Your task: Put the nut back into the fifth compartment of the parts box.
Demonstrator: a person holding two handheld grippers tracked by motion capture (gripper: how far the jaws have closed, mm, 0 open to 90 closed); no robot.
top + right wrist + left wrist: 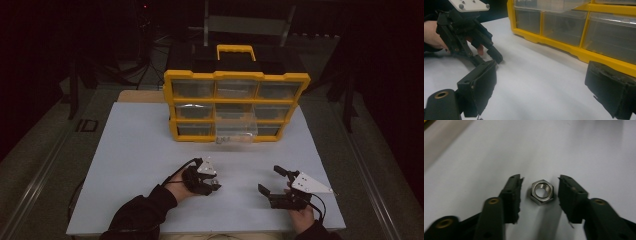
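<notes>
Nut point(541, 192) lies flat on the board point(140, 150) near its front edge, between our left gripper's point(540, 185) open jaws, so we square both pads before squeezing.

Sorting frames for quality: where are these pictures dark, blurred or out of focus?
High view: dim, surroundings nearly black, white board lit. Left gripper view: nut fairly sharp, left claw pads soft at the bottom edge. Right gripper view: near pads blurred, yellow organizer clearer.
</notes>
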